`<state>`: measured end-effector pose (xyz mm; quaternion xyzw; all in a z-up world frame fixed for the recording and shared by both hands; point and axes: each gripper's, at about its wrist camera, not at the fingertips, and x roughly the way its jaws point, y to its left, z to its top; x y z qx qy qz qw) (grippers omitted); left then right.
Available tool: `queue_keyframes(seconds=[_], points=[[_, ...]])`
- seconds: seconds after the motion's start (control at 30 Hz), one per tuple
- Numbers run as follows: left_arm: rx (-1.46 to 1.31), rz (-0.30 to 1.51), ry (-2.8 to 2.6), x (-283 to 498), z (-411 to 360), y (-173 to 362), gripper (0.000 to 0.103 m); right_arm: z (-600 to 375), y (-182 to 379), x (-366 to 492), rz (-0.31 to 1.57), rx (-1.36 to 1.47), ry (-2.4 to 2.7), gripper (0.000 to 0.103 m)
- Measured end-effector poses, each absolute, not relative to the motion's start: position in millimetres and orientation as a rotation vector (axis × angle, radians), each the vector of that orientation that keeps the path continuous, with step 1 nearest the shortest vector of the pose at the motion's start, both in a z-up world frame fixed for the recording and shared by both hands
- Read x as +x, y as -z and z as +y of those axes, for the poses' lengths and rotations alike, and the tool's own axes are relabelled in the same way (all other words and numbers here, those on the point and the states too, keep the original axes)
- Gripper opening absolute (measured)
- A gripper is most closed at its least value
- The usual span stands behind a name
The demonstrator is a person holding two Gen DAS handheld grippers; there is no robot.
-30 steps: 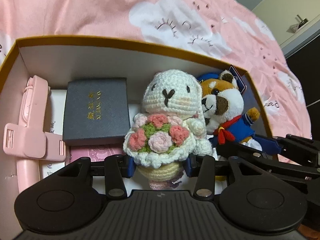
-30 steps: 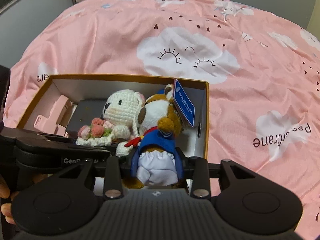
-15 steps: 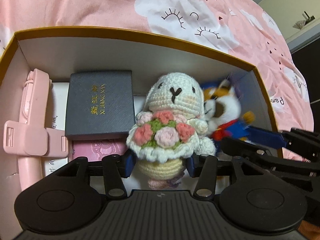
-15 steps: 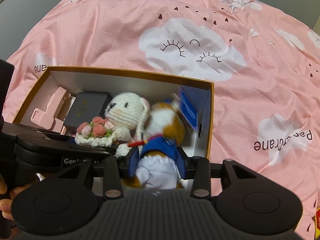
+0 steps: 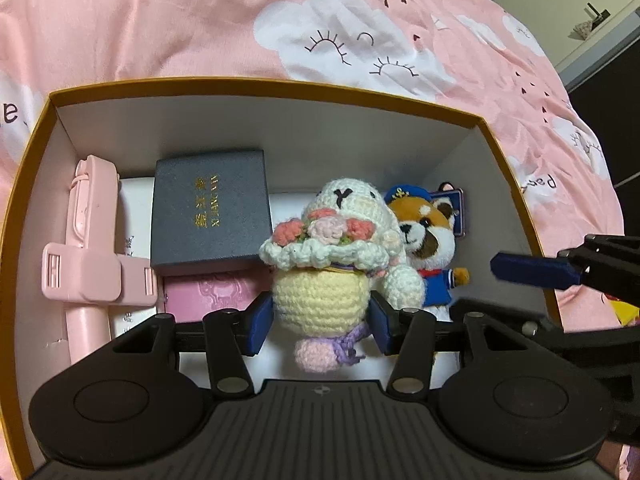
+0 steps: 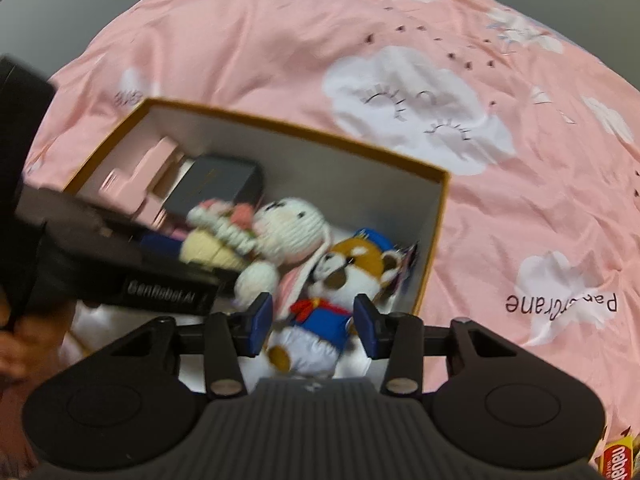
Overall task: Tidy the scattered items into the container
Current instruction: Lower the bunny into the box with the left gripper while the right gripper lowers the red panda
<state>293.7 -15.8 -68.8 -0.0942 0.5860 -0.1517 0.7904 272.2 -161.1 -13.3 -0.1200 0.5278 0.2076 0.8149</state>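
My box (image 5: 496,148), white inside with a mustard rim, sits on the bed's pink cloud-print cover (image 5: 168,28). Going left to right inside it, a pink clamp-like gadget (image 5: 90,248) lies along the left wall, then a dark navy case (image 5: 210,210) with gold lettering rests on top of a pink flat pack (image 5: 212,292) and some white cards. Just right of that case is the knitted rabbit (image 5: 320,280), lying tipped back with its flower bouquet near its face and its pale yellow body between the pads of my left tool (image 5: 318,326). That tool's jaws are opening; the blue pads stand just beside the rabbit's body on either side, and I cannot tell whether they still touch the wool. Touching the rabbit's right side is the plush red panda (image 6: 340,280) in a blue sailor suit and cap, tucked into the right-hand corner of the box. My right tool (image 6: 314,322) hangs over its lower body with the jaws at a middling width, and gaps show between the blue pads and the toy, so nothing is gripped there. In the left wrist view one blue pad of the right tool reaches in over the right wall. At the lower right edge of the right wrist view, a yellow and red snack packet (image 6: 618,456) lies on the cover outside the box.
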Motion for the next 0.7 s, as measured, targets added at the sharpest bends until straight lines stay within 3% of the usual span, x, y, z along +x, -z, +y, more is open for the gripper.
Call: queue_keyframes(seconds=[0.3,0.5,0.53,0.6,0.7], points=[[-0.225,1.299,0.326,301.3,-21.0,85.3,0.064,-147.3,33.0,266.5,1.296,-0.306,-0.530,0.038],[-0.210,1.285,0.351,288.9,-11.8,73.9,0.064,-132.8,41.6,268.6,1.292,-0.427,-0.502,0.038],[-0.203,1.287,0.354,287.3,-10.5,71.8,0.062,-129.1,43.6,268.0,1.290,-0.463,-0.501,0.039],[-0.179,1.294,0.368,285.2,-10.6,68.8,0.047,-123.8,46.4,266.7,1.293,-0.528,-0.506,0.040],[-0.158,1.303,0.369,285.8,-11.4,69.8,0.039,-120.1,48.6,266.7,1.313,-0.596,-0.536,0.040]])
